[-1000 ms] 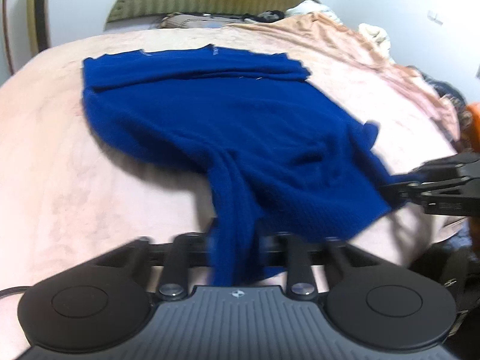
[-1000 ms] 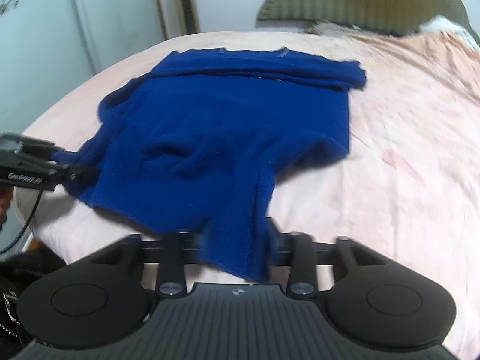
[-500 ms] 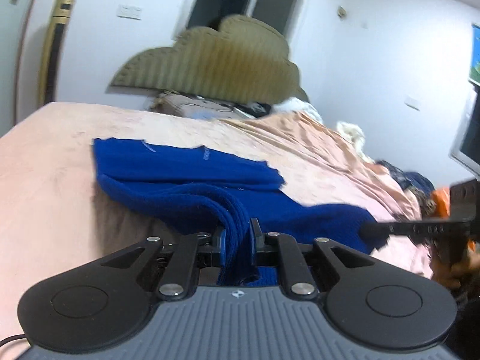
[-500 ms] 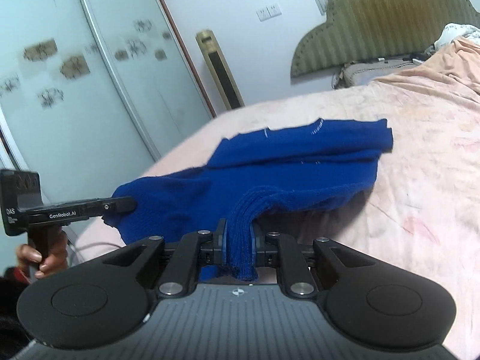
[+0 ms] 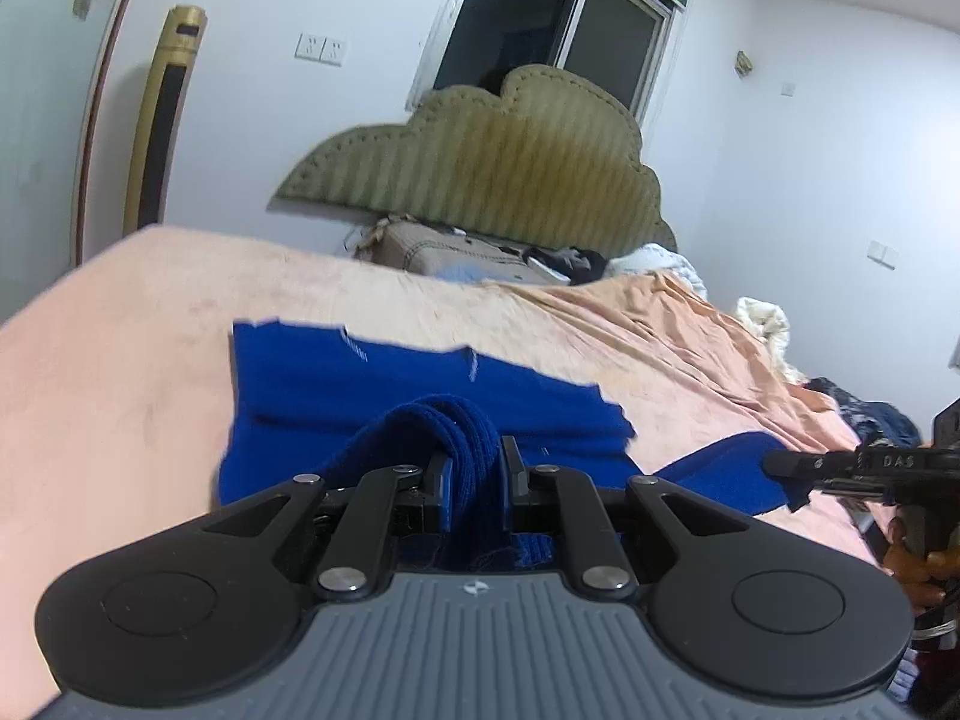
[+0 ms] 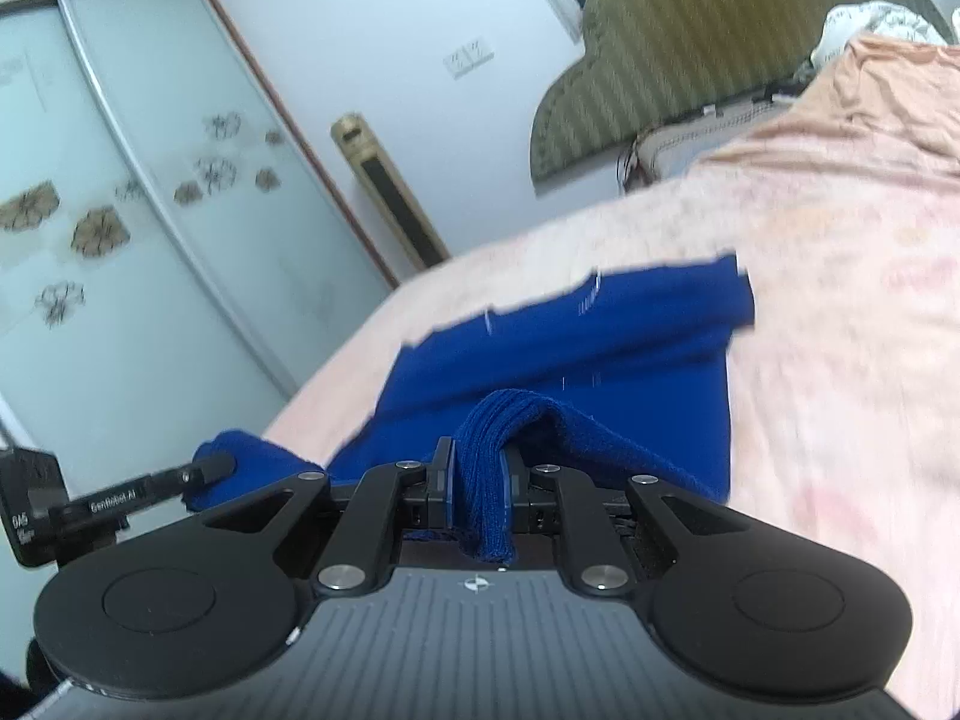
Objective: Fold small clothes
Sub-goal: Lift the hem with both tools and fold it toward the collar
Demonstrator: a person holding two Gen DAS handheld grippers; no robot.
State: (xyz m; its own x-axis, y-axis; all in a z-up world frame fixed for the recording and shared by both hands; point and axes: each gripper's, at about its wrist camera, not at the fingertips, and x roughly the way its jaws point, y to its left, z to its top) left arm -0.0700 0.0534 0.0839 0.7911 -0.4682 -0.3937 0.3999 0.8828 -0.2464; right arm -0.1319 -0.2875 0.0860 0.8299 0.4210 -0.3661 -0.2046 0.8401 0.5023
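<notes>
Partly lifted — blue knit sweater (image 5: 336,384)

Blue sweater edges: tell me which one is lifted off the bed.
The near edge of the blue sweater, bunched in the left gripper and right gripper. The far edge lies flat on the pink bedspread.

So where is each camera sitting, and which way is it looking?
Left wrist view: sits on the left tool, looks along its fingers over the blue sweater on the bed toward the headboard; the right tool and a hand show.
Right wrist view: sits on the right tool, faces the bed and wardrobe; the left tool shows.
Shared: sweater, bed, headboard, each other's tool.
</notes>
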